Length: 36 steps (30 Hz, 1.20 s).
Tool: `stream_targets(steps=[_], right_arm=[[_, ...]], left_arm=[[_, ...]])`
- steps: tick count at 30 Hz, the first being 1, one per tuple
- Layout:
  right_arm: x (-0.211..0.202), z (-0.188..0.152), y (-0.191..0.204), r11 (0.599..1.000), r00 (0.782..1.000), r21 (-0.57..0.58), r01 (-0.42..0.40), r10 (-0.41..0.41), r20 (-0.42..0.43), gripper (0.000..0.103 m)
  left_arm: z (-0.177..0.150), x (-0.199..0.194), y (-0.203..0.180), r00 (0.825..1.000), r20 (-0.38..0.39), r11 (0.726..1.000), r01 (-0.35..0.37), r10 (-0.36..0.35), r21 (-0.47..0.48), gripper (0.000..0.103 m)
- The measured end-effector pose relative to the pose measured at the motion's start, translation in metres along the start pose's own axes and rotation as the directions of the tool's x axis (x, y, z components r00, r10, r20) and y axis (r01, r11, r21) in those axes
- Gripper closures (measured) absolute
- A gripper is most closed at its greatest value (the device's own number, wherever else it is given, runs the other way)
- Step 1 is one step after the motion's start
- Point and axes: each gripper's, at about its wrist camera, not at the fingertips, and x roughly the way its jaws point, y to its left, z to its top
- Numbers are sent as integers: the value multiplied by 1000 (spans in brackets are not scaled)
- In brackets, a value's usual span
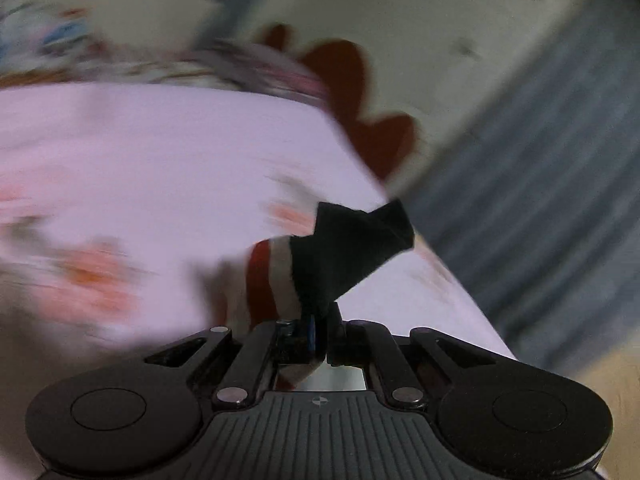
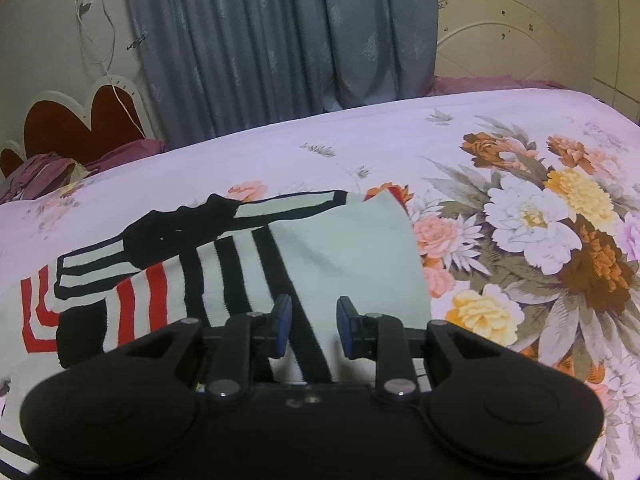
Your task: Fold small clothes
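A small white garment with black and red stripes [image 2: 344, 256] lies partly folded on the floral bedsheet [image 2: 520, 220]. My right gripper [image 2: 312, 322] is open just above its near edge, holding nothing. My left gripper [image 1: 318, 334] is shut on a black cuff with red and white bands [image 1: 340, 256], lifted above the bed. The left wrist view is blurred by motion.
A grey-blue curtain [image 2: 280, 40] hangs behind the bed. A red heart-shaped headboard [image 2: 80, 124] and purple bedding [image 2: 44, 176] are at the far left. A cream headboard [image 2: 500, 48] stands at the far right. The curtain [image 1: 540, 180] also shows in the left wrist view.
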Motion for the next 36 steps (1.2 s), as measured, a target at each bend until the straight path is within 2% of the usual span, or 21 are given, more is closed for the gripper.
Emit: stream_targets(steps=[2, 4, 8, 13, 17, 19, 20, 21, 22, 23, 24, 25, 26, 27, 28, 30, 31, 33, 35, 36], right_arm=[[-1, 1, -5, 1000, 1000, 19, -3, 3, 7, 78], [0, 3, -9, 999, 1000, 35, -6, 5, 5, 78], [2, 7, -18, 997, 1000, 69, -19, 19, 8, 78], [1, 8, -27, 994, 999, 97, -54, 54, 8, 78], [1, 8, -38, 989, 997, 122, -82, 82, 3, 77], [2, 8, -45, 985, 995, 141, -95, 97, -6, 72], [3, 8, -49, 983, 994, 152, -105, 108, -12, 65], [4, 9, -51, 980, 993, 161, -114, 119, -20, 61], [4, 9, -53, 979, 991, 165, -122, 128, -25, 55], [5, 9, -53, 977, 990, 167, -134, 140, -24, 54], [5, 10, -54, 975, 988, 167, -148, 154, -21, 54], [6, 11, -53, 972, 986, 169, -162, 168, -21, 54], [9, 12, -53, 967, 982, 178, -180, 187, -25, 54], [13, 13, -53, 960, 977, 194, -202, 211, -31, 54], [16, 13, -52, 951, 970, 213, -225, 238, -38, 54], [26, 15, -48, 926, 953, 254, -278, 300, -50, 54], [32, 15, -43, 915, 943, 269, -300, 327, -60, 55], [44, 15, -33, 897, 924, 288, -336, 373, -85, 56], [52, 15, -22, 880, 905, 307, -361, 411, -113, 57], [54, 15, -17, 872, 897, 314, -374, 427, -117, 57]], left_arm=[[-17, 8, -48, 998, -47, 994, 56, -51, 99, 99], [-39, 15, -94, 993, -91, 974, 95, -77, 204, 99], [-90, 26, -176, 981, -178, 908, 144, -78, 394, 99], [-145, 28, -255, 961, -256, 789, 236, -103, 567, 99], [-204, 20, -297, 946, -315, 666, 287, -82, 689, 99], [-233, 21, -311, 926, -374, 623, 321, -49, 714, 99], [-246, 23, -315, 911, -410, 604, 344, -31, 719, 99], [-259, 25, -320, 909, -416, 577, 347, -15, 739, 99], [-273, 11, -322, 927, -375, 538, 325, -17, 778, 99], [-279, 8, -326, 934, -357, 505, 312, -8, 805, 99], [-280, 5, -328, 934, -357, 491, 316, -12, 811, 97], [-276, 2, -326, 923, -384, 508, 346, -33, 789, 88], [-267, 0, -322, 907, -417, 533, 382, -59, 755, 73], [-257, -3, -316, 896, -436, 560, 405, -85, 723, 69], [-246, -5, -306, 901, -424, 578, 396, -94, 713, 65], [-220, -18, -281, 915, -388, 615, 370, -110, 697, 65], [-206, -24, -268, 925, -364, 643, 347, -112, 683, 65], [-184, -33, -240, 951, -295, 682, 273, -88, 679, 65], [-164, -36, -214, 976, -213, 698, 182, -43, 693, 65], [-155, -35, -201, 982, -190, 705, 147, -17, 694, 65]])
